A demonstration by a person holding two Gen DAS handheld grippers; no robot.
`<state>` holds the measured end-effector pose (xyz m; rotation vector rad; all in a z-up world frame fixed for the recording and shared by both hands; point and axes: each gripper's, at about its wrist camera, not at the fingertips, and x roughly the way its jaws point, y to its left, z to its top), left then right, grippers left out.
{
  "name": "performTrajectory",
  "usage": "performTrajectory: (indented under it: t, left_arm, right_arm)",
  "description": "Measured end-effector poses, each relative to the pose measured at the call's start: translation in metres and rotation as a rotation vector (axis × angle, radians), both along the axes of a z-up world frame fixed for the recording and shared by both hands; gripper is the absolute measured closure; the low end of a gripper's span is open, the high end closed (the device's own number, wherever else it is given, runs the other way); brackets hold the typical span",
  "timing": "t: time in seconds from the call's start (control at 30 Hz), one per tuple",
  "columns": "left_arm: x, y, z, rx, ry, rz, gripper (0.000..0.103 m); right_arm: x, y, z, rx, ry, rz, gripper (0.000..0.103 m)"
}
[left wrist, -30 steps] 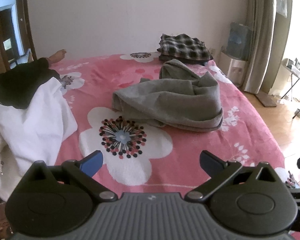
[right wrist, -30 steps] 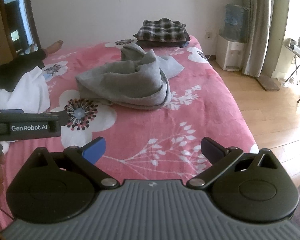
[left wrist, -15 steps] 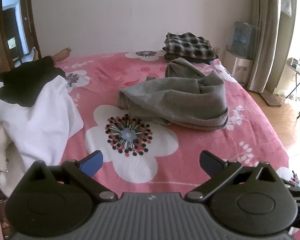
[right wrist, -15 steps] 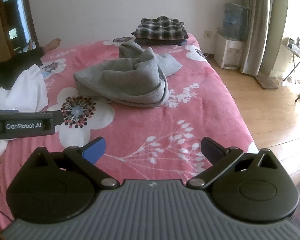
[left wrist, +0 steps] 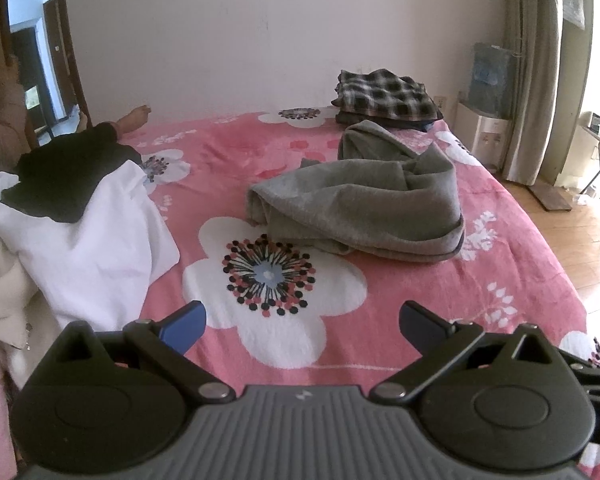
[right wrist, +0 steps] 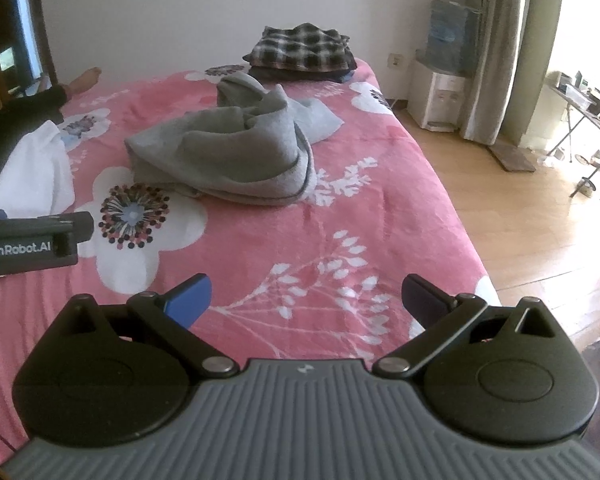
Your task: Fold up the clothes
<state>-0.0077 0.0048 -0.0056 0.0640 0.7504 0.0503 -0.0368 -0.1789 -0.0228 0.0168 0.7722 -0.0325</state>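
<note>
One grey garment [left wrist: 364,208] lies crumpled mid-bed on the pink floral bed [left wrist: 380,320], likely spread out there for folding. One folded plaid stack [left wrist: 384,94] sits at the far edge, seemingly set aside. One white-and-black heap [left wrist: 80,232] lies at the left side. Two hand-held grippers, the left hand-held gripper [left wrist: 300,326] and the right hand-held gripper [right wrist: 306,298], hover wide apart-fingered, gripping nothing.
</note>
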Motion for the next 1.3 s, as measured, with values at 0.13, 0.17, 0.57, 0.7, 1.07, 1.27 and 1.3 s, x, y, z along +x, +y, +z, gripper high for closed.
performTrajectory:
  t: [0.13,0.17,0.57,0.7,1.07,1.27,1.3]
  left_arm:
    - [0.0,0.001,0.0,-0.002,0.004,0.003,0.0]
    - [0.0,0.001,0.0,-0.002,0.003,0.004,0.0]
    - [0.002,0.003,-0.002,-0.001,0.017,0.02,0.0]
    - [0.003,0.004,-0.003,-0.004,0.024,0.029,0.0]
    - [0.006,0.007,-0.007,-0.027,0.045,0.021,0.0]
    - [0.003,0.009,-0.005,-0.074,0.045,0.006,0.0]
    - [0.002,0.008,-0.004,-0.069,0.037,0.005,0.0]
  right_arm:
    - [0.0,-0.001,-0.001,-0.001,0.008,-0.016,0.001]
    - [-0.001,-0.001,-0.001,-0.001,0.008,-0.017,0.001]
    - [0.0,0.0,-0.005,0.002,0.026,-0.038,0.001]
    - [0.004,0.001,-0.007,0.001,0.055,-0.066,0.001]
    - [0.01,0.003,-0.008,-0.01,0.1,-0.048,0.001]
    - [0.011,-0.002,-0.009,0.003,0.111,-0.045,0.001]
    - [0.011,-0.002,-0.009,0.0,0.11,-0.045,0.001]
